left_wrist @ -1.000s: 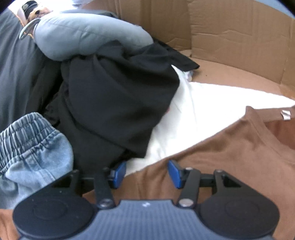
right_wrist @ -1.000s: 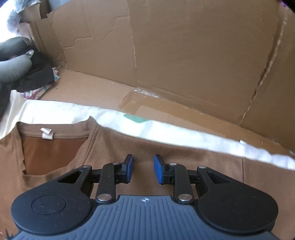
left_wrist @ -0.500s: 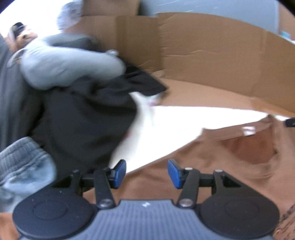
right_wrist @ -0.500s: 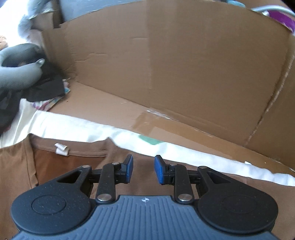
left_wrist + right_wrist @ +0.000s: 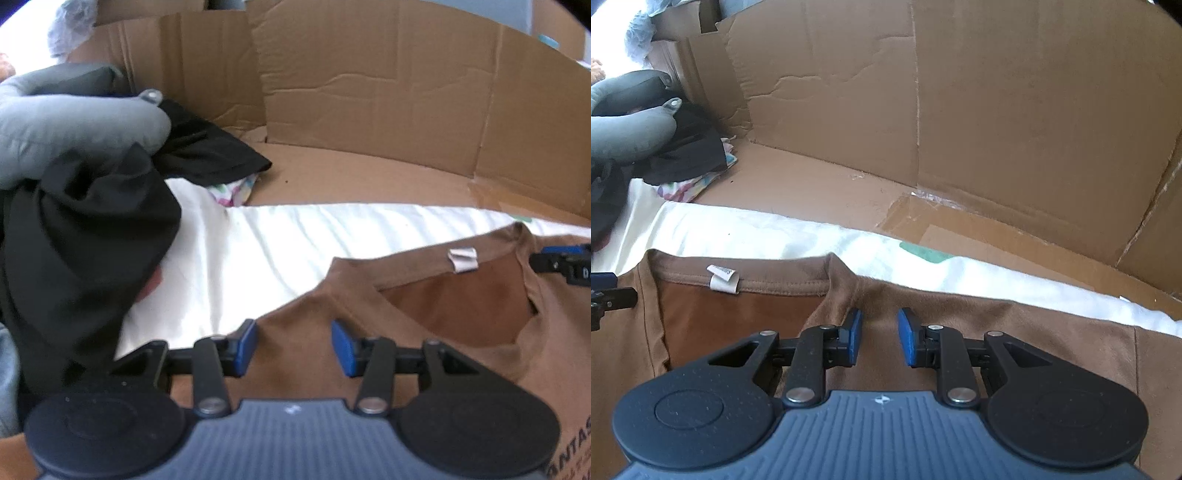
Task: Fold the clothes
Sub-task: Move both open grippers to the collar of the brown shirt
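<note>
One brown T-shirt (image 5: pixel 424 306) lies spread flat on a white sheet (image 5: pixel 280 254), its neckline open toward the far side and a small white neck label (image 5: pixel 461 259) folded at the back of the collar. Printed lettering shows at the shirt's lower right in the left wrist view, too cropped to read. The left gripper (image 5: pixel 293 341) hangs over the shirt's shoulder at the fabric's left edge, its blue pads (image 5: pixel 245 341) spread wide with nothing between them. The right gripper (image 5: pixel 879 338) sits over the other shoulder, just right of the collar, its pads (image 5: pixel 853 338) parted by a narrower gap and also empty; a low ridge of brown cloth runs up between them, but whether the tips touch the fabric cannot be told. Each gripper's tip shows at the margin of the other's view, on opposite sides of the neckline.

The white sheet extends beyond the shirt toward a cardboard floor (image 5: pixel 820 184), which is enclosed by upright cardboard walls (image 5: pixel 997 110) along the far side and the right. At the left edge of the sheet is a heap of clothes: a black garment (image 5: pixel 85 236) on top, a patterned pale cloth (image 5: pixel 234 192) peeking from under it, and a bit of light denim (image 5: pixel 7 373) at the near left. A grey padded neck pillow (image 5: pixel 74 122) rests across the heap.
</note>
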### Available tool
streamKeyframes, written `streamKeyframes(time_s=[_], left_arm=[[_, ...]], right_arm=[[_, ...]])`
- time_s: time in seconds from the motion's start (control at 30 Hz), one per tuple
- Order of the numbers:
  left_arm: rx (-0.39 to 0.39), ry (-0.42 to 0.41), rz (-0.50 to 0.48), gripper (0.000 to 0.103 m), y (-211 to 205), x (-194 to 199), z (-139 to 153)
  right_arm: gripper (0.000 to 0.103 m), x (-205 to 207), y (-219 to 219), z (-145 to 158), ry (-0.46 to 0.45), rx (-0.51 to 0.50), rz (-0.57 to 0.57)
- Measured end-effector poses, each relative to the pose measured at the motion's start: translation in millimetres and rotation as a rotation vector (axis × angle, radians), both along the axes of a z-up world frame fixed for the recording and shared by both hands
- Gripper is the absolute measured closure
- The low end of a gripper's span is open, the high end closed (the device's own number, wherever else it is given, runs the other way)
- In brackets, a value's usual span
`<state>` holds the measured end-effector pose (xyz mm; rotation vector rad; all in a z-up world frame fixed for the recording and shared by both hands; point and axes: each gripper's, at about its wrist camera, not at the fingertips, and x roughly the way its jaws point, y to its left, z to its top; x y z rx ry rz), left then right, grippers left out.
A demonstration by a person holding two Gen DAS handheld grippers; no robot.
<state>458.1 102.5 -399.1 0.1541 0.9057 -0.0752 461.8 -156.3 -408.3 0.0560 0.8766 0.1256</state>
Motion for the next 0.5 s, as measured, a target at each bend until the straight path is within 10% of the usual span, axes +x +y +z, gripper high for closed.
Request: streamKeyframes(time_s=[0.5], left_arm=[[-0.063,0.011,0.006,0.053,12,-3,14]], right_arm=[[0.058,13,-45,21,0.062,0.238,-0.078]])
